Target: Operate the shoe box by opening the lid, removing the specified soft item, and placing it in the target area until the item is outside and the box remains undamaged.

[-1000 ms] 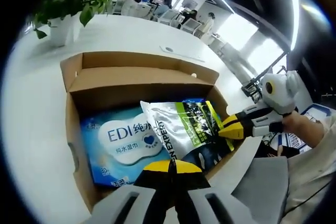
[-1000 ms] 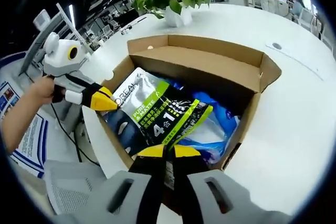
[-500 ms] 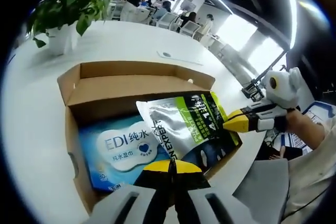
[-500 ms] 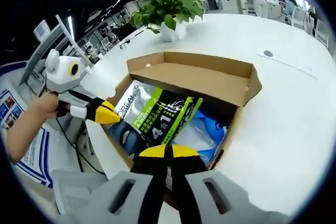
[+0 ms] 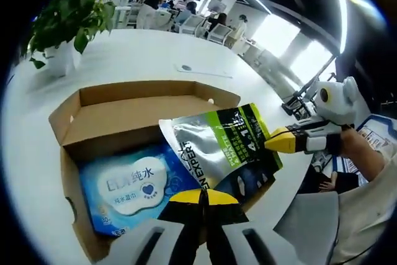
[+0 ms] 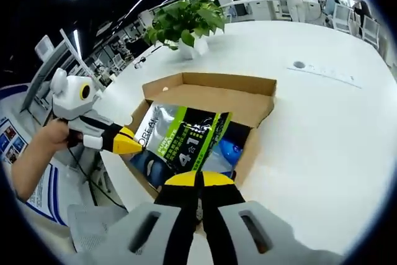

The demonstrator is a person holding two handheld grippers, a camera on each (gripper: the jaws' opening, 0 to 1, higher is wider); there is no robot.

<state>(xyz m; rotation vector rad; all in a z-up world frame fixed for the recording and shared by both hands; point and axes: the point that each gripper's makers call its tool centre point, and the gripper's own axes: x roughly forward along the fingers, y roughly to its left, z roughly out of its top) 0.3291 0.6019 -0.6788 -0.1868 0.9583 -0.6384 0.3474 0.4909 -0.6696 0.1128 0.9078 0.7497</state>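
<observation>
You had the brown cardboard shoe box [image 5: 111,107] at the centre of the left gripper view, its lid flap [image 6: 208,94] folded back and standing open on the white table. The soft item, a silver, green and black pouch [image 5: 220,147], was tilted up above the box's right half, its lower edge at the bottom centre of the frame. In the right gripper view the pouch [image 6: 183,138] lay across the box opening.
</observation>
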